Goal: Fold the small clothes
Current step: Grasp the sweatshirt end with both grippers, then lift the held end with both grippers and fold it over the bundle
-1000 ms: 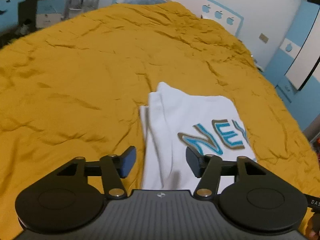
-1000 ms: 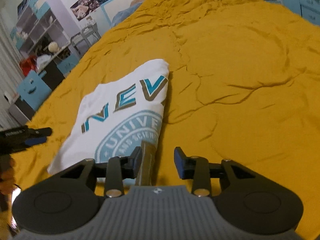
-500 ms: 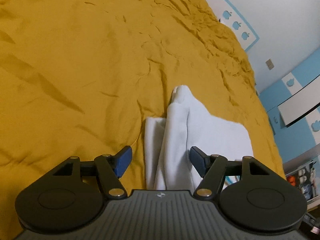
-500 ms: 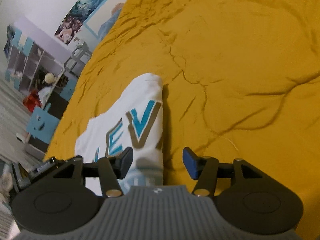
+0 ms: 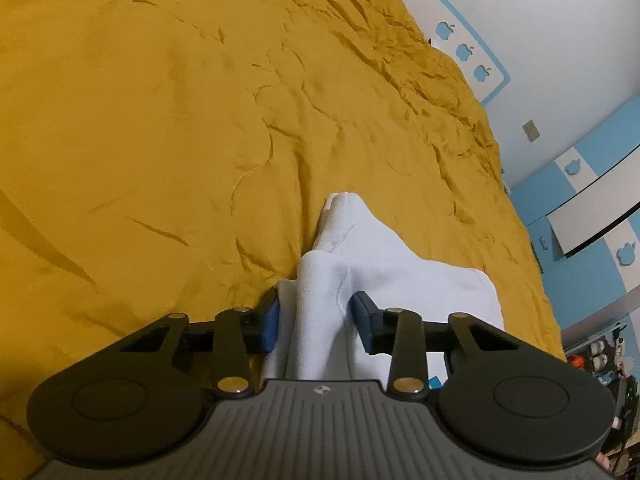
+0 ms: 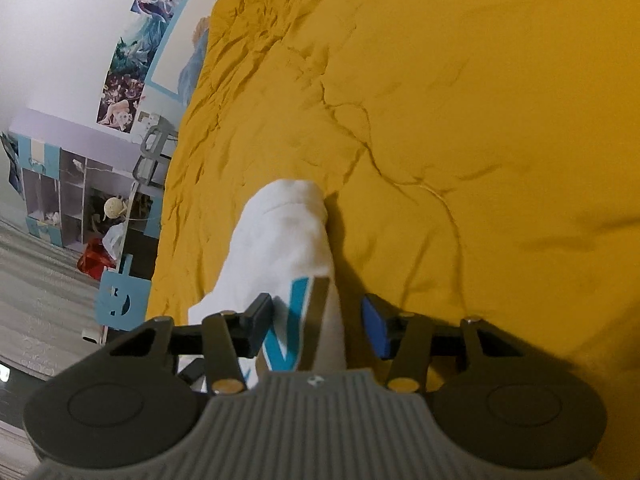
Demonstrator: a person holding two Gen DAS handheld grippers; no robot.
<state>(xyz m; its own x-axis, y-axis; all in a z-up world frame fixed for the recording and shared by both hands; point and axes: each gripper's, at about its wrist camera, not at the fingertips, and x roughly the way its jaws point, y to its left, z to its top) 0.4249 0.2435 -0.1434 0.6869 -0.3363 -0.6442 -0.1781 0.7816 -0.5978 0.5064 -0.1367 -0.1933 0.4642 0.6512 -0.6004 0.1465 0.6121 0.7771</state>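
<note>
A white T-shirt (image 5: 384,268) with blue and brown lettering lies partly folded on the yellow bedspread (image 5: 160,120). In the left wrist view my left gripper (image 5: 316,318) is open, its fingers on either side of a raised fold at the shirt's near edge. In the right wrist view the shirt (image 6: 284,232) shows a blue and brown letter, and my right gripper (image 6: 318,320) is open with its fingers straddling the shirt's right edge. Neither gripper pinches the cloth.
The wrinkled bedspread (image 6: 460,100) covers the whole bed. A white wall with blue apple stickers (image 5: 464,52) and blue cabinets (image 5: 600,200) stand beyond the bed's right side. Shelves (image 6: 60,200), posters (image 6: 136,60) and a blue chair (image 6: 120,300) stand to the left.
Both grippers have dropped lower and moved forward onto the shirt's near edge, so its folds now sit between the open fingers. The jaws have narrowed somewhat.
</note>
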